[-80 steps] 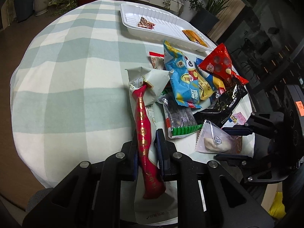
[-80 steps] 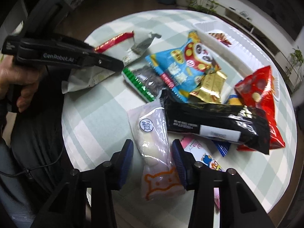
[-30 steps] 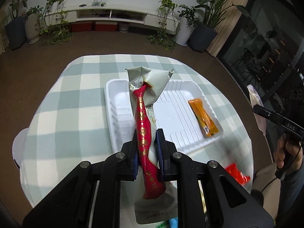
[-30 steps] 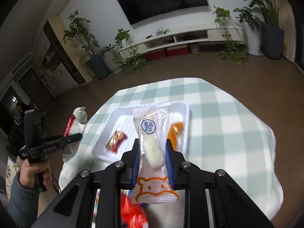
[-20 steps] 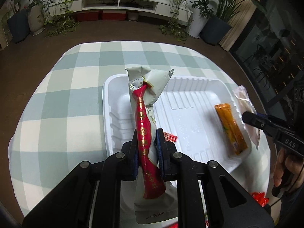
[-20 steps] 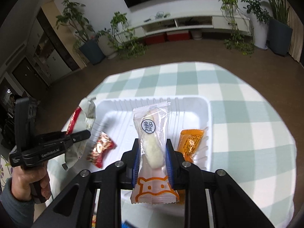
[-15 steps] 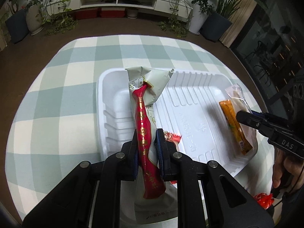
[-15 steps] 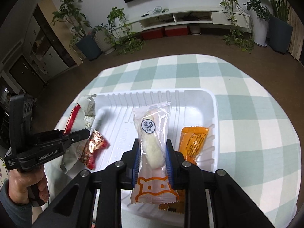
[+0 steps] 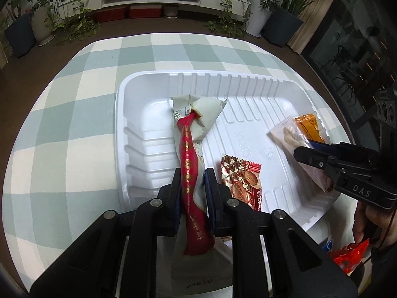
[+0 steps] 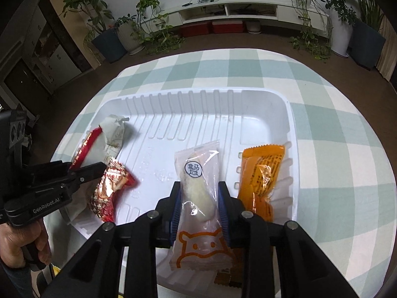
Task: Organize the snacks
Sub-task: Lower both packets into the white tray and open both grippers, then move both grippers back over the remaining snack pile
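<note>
While both packets hang over the white tray (image 10: pixel 287 114), neither lies in it yet. The red-and-white packet (image 9: pixel 189 146) is pinched tight between the pads of the left gripper (image 9: pixel 191 193), its crumpled top reaching out over the tray's left half. The clear packet (image 10: pixel 198 173) with a pale bun inside sits between the pads of the right gripper (image 10: pixel 198 203), whose jaws are opening; the wrapper still fills the gap and looks lightly held at its sides. It hangs above the tray's middle, just left of an orange packet (image 10: pixel 263 173) lying against the right wall. A small red candy pack (image 10: pixel 111 188) rests on the tray floor near the left gripper. The tray stands on a round table with a green checked cloth (image 10: pixel 335 149). Potted plants (image 10: pixel 119 32) line the far wall.
</note>
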`<state>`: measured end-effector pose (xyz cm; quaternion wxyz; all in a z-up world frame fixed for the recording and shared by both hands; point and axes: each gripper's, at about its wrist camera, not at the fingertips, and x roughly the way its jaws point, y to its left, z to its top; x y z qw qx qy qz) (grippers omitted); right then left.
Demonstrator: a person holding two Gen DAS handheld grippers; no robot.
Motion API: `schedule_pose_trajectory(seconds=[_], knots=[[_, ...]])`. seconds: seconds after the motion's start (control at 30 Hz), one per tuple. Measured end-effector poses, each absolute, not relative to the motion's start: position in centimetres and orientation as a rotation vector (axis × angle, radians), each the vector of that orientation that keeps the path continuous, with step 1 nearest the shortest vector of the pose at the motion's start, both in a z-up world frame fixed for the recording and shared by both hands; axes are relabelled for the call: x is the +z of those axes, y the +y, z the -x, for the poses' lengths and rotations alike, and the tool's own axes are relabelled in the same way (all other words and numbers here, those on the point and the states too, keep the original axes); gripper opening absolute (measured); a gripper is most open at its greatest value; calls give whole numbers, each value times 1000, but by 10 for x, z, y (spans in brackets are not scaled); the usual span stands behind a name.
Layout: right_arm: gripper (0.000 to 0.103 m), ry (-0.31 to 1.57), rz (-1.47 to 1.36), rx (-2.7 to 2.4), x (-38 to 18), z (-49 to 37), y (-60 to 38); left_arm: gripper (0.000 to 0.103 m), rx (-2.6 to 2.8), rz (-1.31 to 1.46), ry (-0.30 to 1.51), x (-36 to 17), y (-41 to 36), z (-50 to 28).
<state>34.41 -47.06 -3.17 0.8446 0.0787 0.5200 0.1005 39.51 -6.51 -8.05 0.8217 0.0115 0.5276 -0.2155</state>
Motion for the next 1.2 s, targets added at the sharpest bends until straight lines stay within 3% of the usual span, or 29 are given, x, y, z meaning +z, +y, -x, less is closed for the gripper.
schedule_pose_trajectory(seconds=[0.2,0.3,0.4,0.5,0.73,0.87,1.07,1.2], knots=[[33,1100,-147,213,-31,-342,-469,16,-451,-21,1110,-75,-62,-387],[40,1082,-127,214,-24,-340,-467,17,-447,-20,1102,-68,-59,-382],[54,1052,-108,205,-12,-335,-468,24,-447,-10,1073,-56,-54,-374],[58,1021,-118,188,5,-327,-478,41,-448,8,1034,-40,-47,-363],[83,810,-267,193,79,-269,-522,101,-472,58,935,3,-26,-311],[95,687,-358,229,110,-205,-538,103,-509,68,894,13,-15,-267],[101,619,-418,246,104,-100,-535,103,-496,13,793,15,-5,-185],[102,638,-468,241,84,-48,-527,103,-446,17,884,2,1,-142]])
